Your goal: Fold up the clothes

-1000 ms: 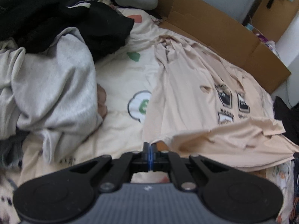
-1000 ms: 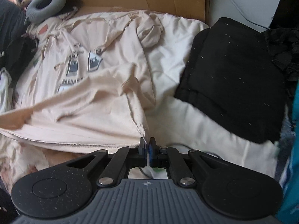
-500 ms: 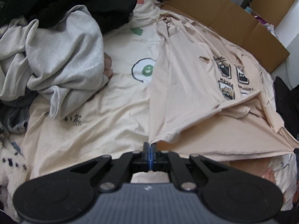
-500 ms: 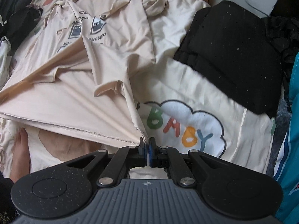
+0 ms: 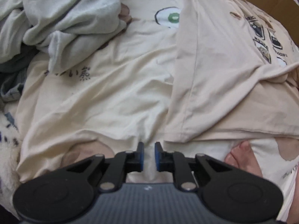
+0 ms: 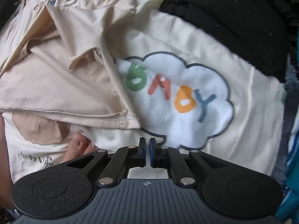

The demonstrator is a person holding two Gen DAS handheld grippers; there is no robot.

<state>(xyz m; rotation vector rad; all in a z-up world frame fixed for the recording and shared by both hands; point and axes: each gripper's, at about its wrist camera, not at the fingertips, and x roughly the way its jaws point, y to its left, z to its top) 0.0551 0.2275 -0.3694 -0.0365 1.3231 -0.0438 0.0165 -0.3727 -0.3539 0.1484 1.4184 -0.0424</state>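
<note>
Black left gripper (image 5: 149, 155) and right gripper (image 6: 147, 154), blue pads, silver screws, ribbed grey bodies

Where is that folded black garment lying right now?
The black garment fills the upper right of the right wrist view, lying on the cream blanket just beyond the BABY cloud print.

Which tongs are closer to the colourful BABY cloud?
Right. The right tongs sit at the BABY cloud's lower edge; the left tongs face plain blanket, cloud unseen.

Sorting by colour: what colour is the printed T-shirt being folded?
Beige printed T-shirt, with small dark badge prints; clearest in the left wrist view.
</note>
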